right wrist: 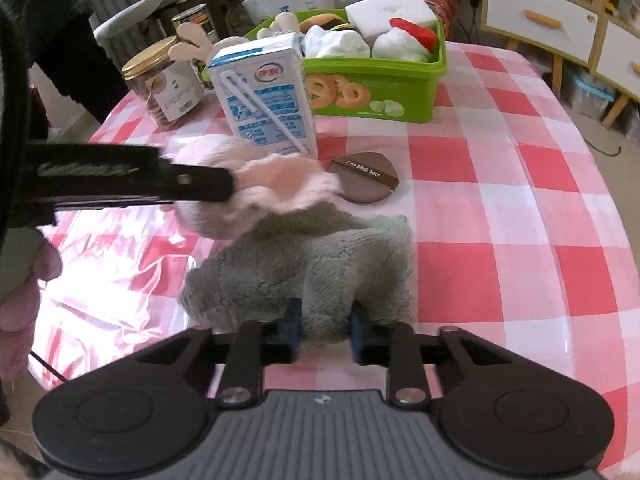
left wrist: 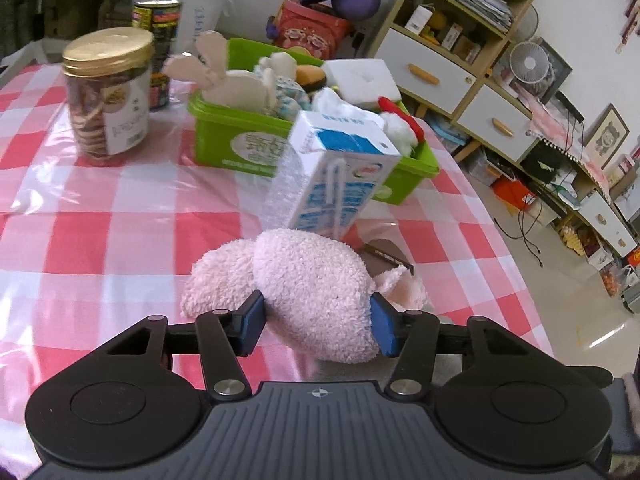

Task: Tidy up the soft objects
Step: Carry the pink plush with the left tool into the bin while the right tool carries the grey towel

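My left gripper (left wrist: 318, 320) is shut on a pink fluffy sock (left wrist: 312, 288), held just above the checked table; it also shows in the right wrist view (right wrist: 256, 184), with the left gripper's arm (right wrist: 120, 178) coming in from the left. My right gripper (right wrist: 324, 334) is shut on a grey fluffy cloth (right wrist: 312, 268) that lies on the table just in front of the pink sock. A green bin (left wrist: 224, 136) at the back, also seen in the right wrist view (right wrist: 376, 92), holds several soft toys and a white foam block (right wrist: 388, 10).
A blue and white milk carton (left wrist: 340, 176) stands between the sock and the bin, also in the right wrist view (right wrist: 264, 100). A brown round puff (right wrist: 366, 178) lies beside it. A gold-lidded cookie jar (left wrist: 108, 92) and a can (left wrist: 158, 20) stand back left. The table edge (left wrist: 508, 256) drops off right.
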Demonstrator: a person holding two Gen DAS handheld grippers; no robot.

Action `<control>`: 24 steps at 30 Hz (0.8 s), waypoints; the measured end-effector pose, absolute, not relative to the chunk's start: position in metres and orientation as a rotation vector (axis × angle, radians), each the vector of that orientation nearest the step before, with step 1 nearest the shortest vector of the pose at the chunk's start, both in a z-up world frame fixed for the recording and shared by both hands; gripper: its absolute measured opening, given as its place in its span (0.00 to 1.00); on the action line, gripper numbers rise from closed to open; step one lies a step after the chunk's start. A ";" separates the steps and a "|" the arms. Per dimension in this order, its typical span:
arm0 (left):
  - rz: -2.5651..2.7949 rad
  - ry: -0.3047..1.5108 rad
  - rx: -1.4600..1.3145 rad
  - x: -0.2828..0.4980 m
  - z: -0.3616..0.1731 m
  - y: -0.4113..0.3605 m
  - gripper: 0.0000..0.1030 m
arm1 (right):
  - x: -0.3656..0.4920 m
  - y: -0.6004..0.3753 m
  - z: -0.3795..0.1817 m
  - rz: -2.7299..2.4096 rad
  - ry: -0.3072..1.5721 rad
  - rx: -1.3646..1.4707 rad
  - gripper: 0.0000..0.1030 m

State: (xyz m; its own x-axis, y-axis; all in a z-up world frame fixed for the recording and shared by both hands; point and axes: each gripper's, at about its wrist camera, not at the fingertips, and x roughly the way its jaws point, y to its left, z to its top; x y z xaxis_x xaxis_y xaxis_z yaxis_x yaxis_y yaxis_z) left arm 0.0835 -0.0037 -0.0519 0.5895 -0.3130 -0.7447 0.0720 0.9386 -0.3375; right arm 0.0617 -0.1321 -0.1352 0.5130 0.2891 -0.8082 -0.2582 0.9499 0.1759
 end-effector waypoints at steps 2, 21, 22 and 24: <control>-0.227 0.911 -0.290 0.080 -0.049 0.005 0.53 | 0.062 -0.134 -0.133 0.333 0.978 0.043 0.00; -0.137 0.908 -0.240 0.056 -0.044 0.084 0.53 | 0.063 -0.155 -0.100 0.312 0.875 0.228 0.00; -0.131 0.907 -0.243 0.055 -0.044 0.088 0.53 | 0.064 -0.156 -0.098 0.309 0.869 0.237 0.00; -0.123 0.903 -0.252 0.054 -0.043 0.094 0.53 | 0.065 -0.159 -0.093 0.306 0.859 0.273 0.00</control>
State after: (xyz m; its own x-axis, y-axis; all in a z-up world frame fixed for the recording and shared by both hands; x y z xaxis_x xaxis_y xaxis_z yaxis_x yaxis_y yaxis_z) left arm 0.0537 0.0937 -0.0430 0.6150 -0.2111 -0.7598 0.0000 0.9635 -0.2677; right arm 0.0651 -0.1594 -0.0935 0.6151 0.3700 -0.6962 -0.1531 0.9223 0.3549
